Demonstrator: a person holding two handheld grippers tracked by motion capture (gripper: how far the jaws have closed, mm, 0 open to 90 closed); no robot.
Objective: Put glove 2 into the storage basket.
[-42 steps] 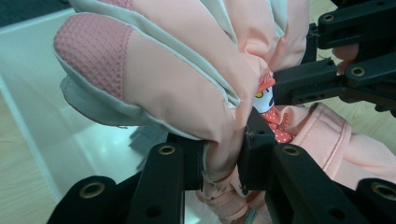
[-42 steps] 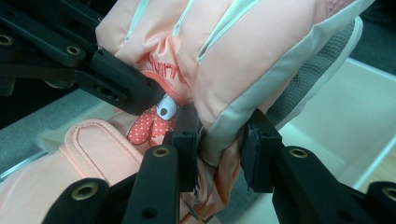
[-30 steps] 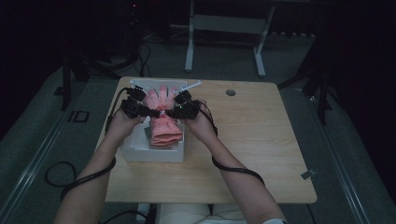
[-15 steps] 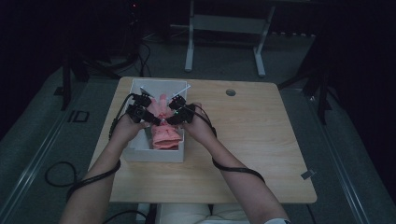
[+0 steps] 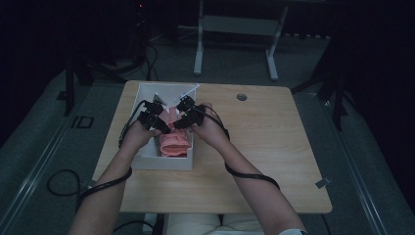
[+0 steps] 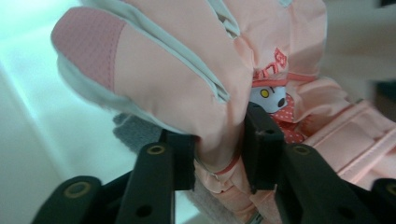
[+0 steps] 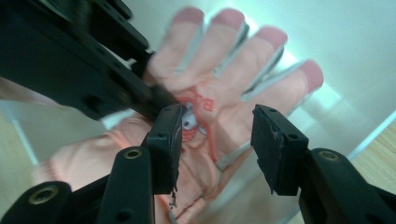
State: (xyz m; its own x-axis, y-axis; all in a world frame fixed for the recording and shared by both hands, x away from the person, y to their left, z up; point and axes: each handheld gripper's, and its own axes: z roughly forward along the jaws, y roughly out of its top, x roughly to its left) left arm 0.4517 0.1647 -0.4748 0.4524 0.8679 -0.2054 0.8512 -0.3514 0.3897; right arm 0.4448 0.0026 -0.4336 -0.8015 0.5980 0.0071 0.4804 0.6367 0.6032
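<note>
A pink padded glove (image 5: 175, 142) lies in a white box (image 5: 147, 164) on the wooden table. My left gripper (image 5: 164, 125) reaches into the box from the left. In the left gripper view its jaws (image 6: 219, 144) pinch the side of the glove (image 6: 177, 79) near a small cartoon patch; they have just been opening slightly, with the fabric still touching both pads. My right gripper (image 5: 178, 122) comes in from the right. In its own view the right gripper (image 7: 217, 140) stands open, having just widened, above the glove (image 7: 224, 84), with nothing between the pads.
The box fills the table's left side, its far white walls (image 5: 169, 88) rising behind the grippers. A small round grommet (image 5: 241, 97) sits at the far edge. Bare wood (image 5: 274, 147) spreads to the right. The left gripper's black body (image 7: 84, 70) crosses the right gripper view.
Both grippers have drawn closer together and sunk toward the box with the glove. The glove now lies lower in the box.
</note>
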